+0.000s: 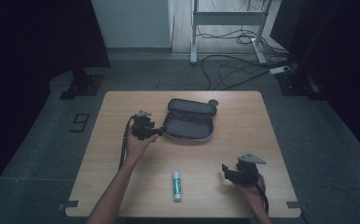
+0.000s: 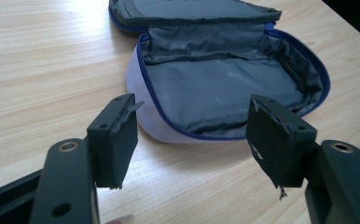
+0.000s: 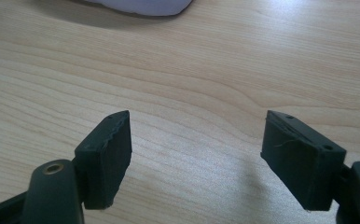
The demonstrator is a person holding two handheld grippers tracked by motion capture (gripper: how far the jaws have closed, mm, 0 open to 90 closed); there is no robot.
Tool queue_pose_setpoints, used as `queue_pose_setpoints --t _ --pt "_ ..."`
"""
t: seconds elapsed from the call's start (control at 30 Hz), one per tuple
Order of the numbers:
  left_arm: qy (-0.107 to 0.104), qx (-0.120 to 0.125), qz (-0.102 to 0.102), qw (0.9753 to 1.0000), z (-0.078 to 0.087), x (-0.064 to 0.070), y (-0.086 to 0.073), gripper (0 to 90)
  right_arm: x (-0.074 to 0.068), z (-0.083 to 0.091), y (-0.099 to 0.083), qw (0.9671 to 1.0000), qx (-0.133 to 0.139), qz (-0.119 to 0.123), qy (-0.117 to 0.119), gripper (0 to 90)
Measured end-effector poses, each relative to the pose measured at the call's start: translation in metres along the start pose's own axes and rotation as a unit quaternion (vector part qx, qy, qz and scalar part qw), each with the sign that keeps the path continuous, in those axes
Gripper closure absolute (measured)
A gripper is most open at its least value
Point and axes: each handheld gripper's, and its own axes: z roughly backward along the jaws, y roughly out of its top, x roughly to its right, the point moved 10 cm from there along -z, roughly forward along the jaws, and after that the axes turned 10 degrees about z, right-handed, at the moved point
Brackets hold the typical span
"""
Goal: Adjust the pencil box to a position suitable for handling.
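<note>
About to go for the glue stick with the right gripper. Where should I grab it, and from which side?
Grip the glue stick across its white middle, coming down from above. It lies flat on the table, long axis running near to far, so the jaws should close left-right across its round barrel. The right gripper is open, beside it, and nothing crowds the stick.

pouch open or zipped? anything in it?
Open and empty. The pouch has its lid flap folded back, the blue zipper is parted around the rim, and bare grey lining shows inside. The glue stick lies on the table outside it.
</note>
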Motion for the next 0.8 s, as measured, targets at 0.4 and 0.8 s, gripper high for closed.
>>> queue_pose_setpoints --t 0.4,0.8 --pt "0.009 -0.005 0.002 0.9999 -0.024 0.002 0.011 37.4 0.000 -0.002 0.000 1.0000 0.000 0.000 0.002 24.6" --pt "0.033 -0.023 0.025 0.9989 -0.054 -0.020 0.004 45.3 -0.001 -0.004 0.008 1.0000 0.007 0.002 0.005 27.2"
